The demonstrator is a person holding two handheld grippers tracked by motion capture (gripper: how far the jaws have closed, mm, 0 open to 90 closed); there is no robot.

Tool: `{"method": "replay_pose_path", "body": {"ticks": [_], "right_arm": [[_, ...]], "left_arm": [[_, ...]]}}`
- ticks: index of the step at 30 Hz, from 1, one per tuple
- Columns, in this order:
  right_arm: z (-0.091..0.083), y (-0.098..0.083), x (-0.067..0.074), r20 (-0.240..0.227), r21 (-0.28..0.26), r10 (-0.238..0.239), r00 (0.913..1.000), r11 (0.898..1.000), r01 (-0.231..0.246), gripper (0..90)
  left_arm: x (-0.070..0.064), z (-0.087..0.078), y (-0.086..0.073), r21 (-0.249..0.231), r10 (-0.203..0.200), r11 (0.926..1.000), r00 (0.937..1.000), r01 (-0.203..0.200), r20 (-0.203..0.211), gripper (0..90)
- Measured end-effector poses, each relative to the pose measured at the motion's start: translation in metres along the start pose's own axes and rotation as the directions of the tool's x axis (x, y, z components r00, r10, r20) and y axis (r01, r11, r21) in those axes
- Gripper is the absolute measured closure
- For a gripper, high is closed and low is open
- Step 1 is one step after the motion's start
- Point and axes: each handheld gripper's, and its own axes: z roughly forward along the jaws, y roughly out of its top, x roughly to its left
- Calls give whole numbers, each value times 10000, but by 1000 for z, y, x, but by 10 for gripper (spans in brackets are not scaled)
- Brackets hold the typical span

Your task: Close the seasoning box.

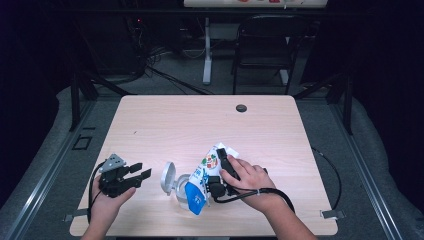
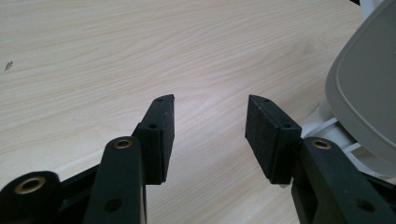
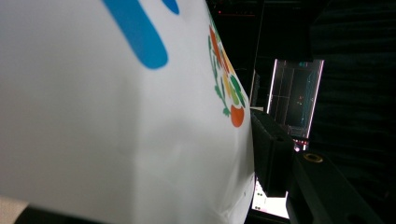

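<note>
Your left tool rests low on the counter at the near left, jaws apart with nothing between them. In the left gripper view the pads frame bare wood, and the grey flip lid stands just off the right-hand pad, close but not touching as far as you can tell.

Next along: the small white container, lid hinged open and standing up on its left side, mouth facing up. It sits between your two hands, nearer the front edge.

Then the pouch, white and blue with a printed fruit mark. Its long axis runs on a slant, top corner up and away to the right, blue lower end dipping at the container's mouth and overlapping its right rim. So the pouch lies above and to the right of the opening, tilted toward it.

Your right tool is clamped on that pouch along its right flank. In the right gripper view one pad presses the white film; the other pad is hidden behind it.

Judgement: the pour turns on the blue end staying over the mouth. Your right hand carries it; your left is the nearer one to steady the container.
</note>
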Motion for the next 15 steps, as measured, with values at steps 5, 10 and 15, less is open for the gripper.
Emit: {"method": "replay_pose_path", "body": {"ticks": [5, 10, 15], "right_arm": [[0, 0, 0, 10, -40, -25, 10000, 10000, 25, 592], [0, 0, 0, 7, -46, -27, 10000, 10000, 27, 593], [0, 0, 0, 56, -100, -72, 10000, 9999, 72, 593]], "left_arm": [[0, 0, 0, -9, -5, 10000, 10000, 5, -7, 531], [0, 0, 0, -8, -15, 10000, 10000, 15, 3, 531], [0, 0, 0, -6, -1, 10000, 10000, 1, -1, 531]]}}
